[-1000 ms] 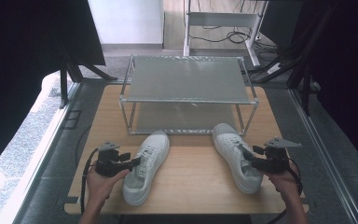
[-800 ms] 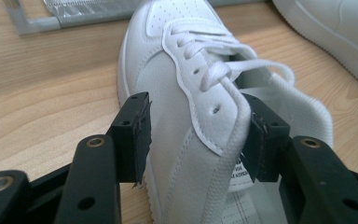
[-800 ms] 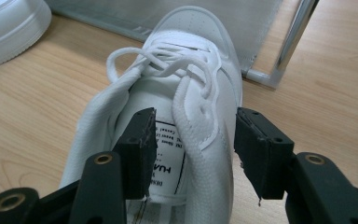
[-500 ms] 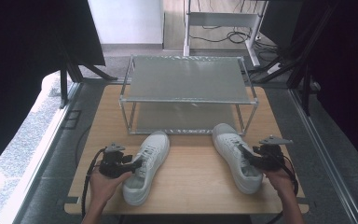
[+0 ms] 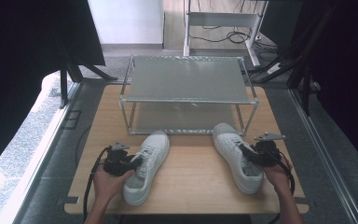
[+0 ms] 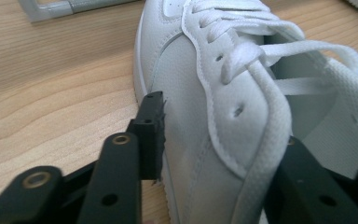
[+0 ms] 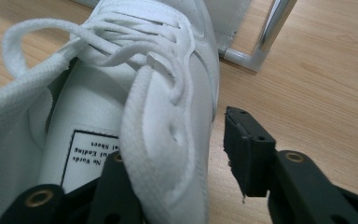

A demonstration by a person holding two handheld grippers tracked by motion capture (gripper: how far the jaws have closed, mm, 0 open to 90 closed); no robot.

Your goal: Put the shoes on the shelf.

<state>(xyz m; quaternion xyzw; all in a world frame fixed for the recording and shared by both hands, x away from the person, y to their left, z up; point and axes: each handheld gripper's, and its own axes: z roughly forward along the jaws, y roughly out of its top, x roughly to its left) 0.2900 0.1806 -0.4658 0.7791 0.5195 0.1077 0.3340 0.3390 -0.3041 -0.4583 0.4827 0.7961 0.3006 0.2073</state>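
Two white lace-up sneakers lie on the wooden table (image 5: 191, 186), toes toward a metal rack. My left gripper (image 5: 137, 163) straddles the near side wall of the left sneaker (image 5: 154, 147). In the left gripper view one jaw sits close against the outside of the sneaker (image 6: 191, 56) and the other is inside behind the collar, so the left gripper (image 6: 226, 135) stands open. My right gripper (image 5: 244, 151) straddles the collar of the right sneaker (image 5: 227, 139). In the right gripper view, the right gripper (image 7: 177, 144) is open, with a gap between its outer jaw and the sneaker (image 7: 144, 37).
A two-shelf metal rack (image 5: 186, 79) with mesh shelves stands at the back of the table, its front legs just beyond the sneakers' toes. Bare wood lies between the two sneakers. Dark stands and cables flank the table.
Both hands have moved inward and forward, bringing each gripper's jaws around the side wall of its sneaker. The sneakers have not visibly shifted.
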